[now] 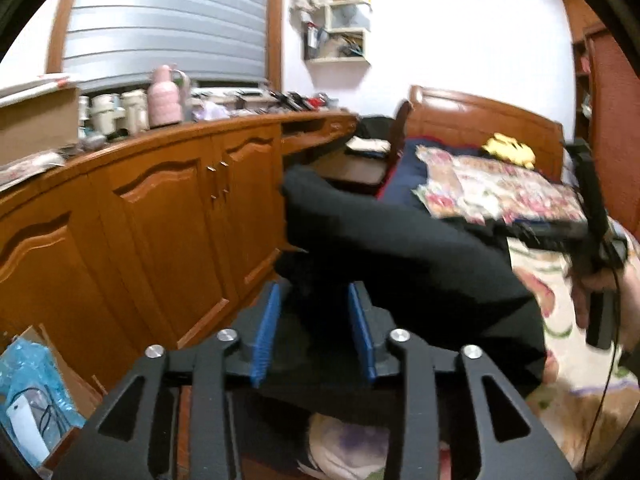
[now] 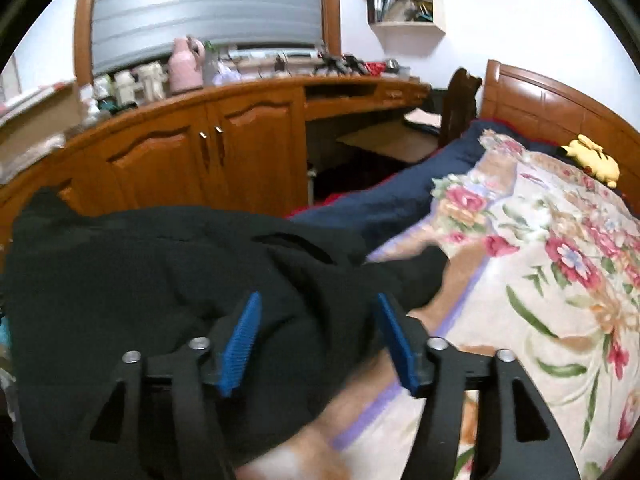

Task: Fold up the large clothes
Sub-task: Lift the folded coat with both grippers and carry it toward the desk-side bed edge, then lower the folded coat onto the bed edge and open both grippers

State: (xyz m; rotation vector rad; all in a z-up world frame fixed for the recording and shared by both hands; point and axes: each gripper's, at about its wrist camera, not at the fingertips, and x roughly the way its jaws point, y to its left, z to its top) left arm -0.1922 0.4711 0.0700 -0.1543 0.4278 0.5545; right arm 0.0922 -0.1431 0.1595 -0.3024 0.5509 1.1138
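A large black garment (image 1: 400, 248) lies bunched on the near edge of the bed, one end humped up towards the cabinets. My left gripper (image 1: 314, 292) is open. A fold of the black cloth sits between its blue pads (image 1: 266, 332), and they do not press on it. In the right wrist view the same garment (image 2: 140, 264) spreads across the left half of the picture. My right gripper (image 2: 318, 300) stands wide open over its right edge, with cloth lying loose between the fingers. The left wrist view shows the right gripper's black body (image 1: 592, 240) at the far right, held by a hand.
A floral blanket (image 2: 540, 280) covers the bed, with a dark blue cover (image 2: 400, 196) along its left side and a yellow plush toy (image 2: 592, 156) near the wooden headboard (image 2: 560, 108). Wooden cabinets (image 1: 160, 208) with a cluttered top run along the left. A box of blue plastic (image 1: 32, 380) sits on the floor.
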